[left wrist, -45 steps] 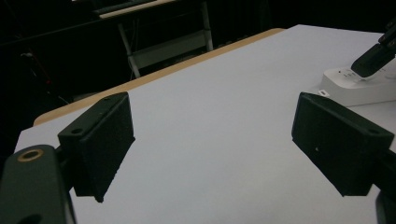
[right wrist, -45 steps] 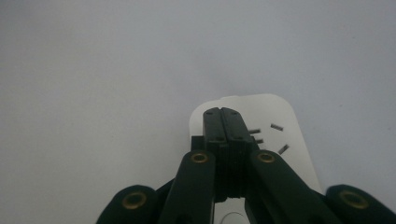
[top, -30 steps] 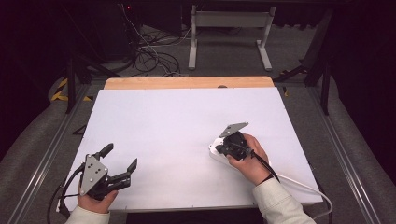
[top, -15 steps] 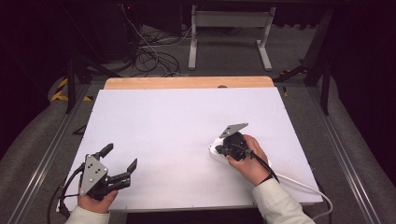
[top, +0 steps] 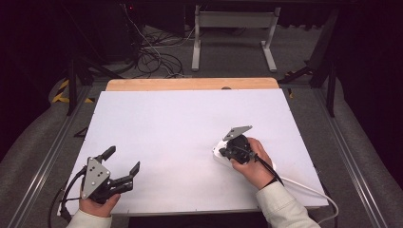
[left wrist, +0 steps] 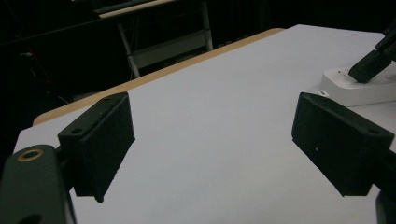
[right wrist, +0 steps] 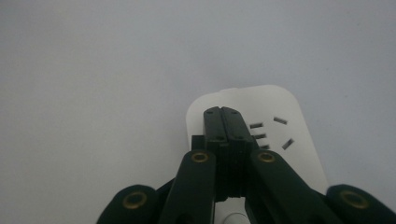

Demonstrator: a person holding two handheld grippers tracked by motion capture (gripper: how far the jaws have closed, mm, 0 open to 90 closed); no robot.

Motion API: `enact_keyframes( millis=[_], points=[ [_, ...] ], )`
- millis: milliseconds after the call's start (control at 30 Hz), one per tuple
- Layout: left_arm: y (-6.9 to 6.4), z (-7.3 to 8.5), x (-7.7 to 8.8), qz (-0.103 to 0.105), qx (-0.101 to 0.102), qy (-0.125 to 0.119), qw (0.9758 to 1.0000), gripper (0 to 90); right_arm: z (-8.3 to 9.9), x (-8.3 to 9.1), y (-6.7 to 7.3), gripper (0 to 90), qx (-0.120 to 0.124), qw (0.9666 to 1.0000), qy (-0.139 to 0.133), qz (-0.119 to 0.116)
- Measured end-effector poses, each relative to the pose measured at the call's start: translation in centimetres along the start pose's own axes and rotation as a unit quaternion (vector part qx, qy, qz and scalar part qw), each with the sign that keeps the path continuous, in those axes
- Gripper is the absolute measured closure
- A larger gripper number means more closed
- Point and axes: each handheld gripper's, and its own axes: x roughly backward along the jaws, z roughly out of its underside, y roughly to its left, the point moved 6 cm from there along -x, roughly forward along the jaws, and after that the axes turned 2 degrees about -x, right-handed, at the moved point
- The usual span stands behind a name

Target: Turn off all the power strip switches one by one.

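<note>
We see a white power strip [top: 219,154] lying flat on the counter [top: 180,123], right of the middle and toward the near edge. In the high view most of it sits under the right hand [top: 256,161], so only its left end shows; its long axis seems to run from that end toward the person's right, under the hand, though we cannot tell its full length. In the right claw view the power strip [right wrist: 280,112] runs away from the camera, its rounded end farthest off, and its slotted face looks straight up.

The right claw [right wrist: 222,112] has its jaws pressed together with nothing between them, tips down over the strip's top face, just beside a group of narrow slots. Whether the tips touch the plastic we cannot tell. The left claw [top: 122,161] rests at the near left corner of the counter, well apart from the strip, jaws spread wide and holding nothing. In the left claw view the left claw [left wrist: 210,144] frames bare counter, with the strip [left wrist: 359,88] off to the right.

The strip is smooth, glossy white plastic, a flat slab with rounded corners. The counter wears a plain matte white sheet, with a strip of pale wood [top: 190,84] showing along the far edge. The jaws are black, blocky and matte, with brass-coloured rivets at the joints.
</note>
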Motion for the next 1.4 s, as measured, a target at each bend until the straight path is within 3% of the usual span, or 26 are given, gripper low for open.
enact_keyframes(
  millis=[433,567,900,933,967,1067,1200,1400],
  points=[
    [0.0,0.0,0.1,-0.003,0.003,-0.001,1.0,13.4,0.1,0.0,0.1,90.0,-0.006,1.0,0.0,0.001],
    [0.2,0.0,0.0,-0.003,0.004,0.0,1.0,13.4,-1.1,2.1,0.7,90.0,-0.002,0.9975,-0.069,-0.014],
    [0.1,0.0,0.1,-0.003,0.004,-0.003,1.0,13.4,-1.6,3.0,1.0,90.0,0.005,0.9956,-0.093,-0.004],
    [0.1,0.0,0.0,-0.003,0.003,-0.001,1.0,13.4,-1.7,3.4,1.0,79.8,0.004,0.9949,-0.1,-0.007],
    [0.1,0.0,0.0,-0.003,0.002,-0.001,1.0,13.4,-1.7,3.4,1.0,79.8,0.004,0.9949,-0.1,-0.007],
    [0.1,0.0,0.0,-0.002,0.003,-0.001,1.0,13.4,-1.9,3.7,1.0,61.9,0.002,0.9947,-0.101,-0.02],
    [0.1,0.0,0.0,-0.002,0.006,0.0,1.0,13.4,-2.2,4.6,1.1,44.3,0.015,0.9925,-0.12,-0.013],
    [0.1,0.0,0.0,-0.002,0.005,0.0,1.0,13.4,-2.7,6.7,1.2,35.8,0.021,0.9854,-0.167,-0.024]
  ],
)
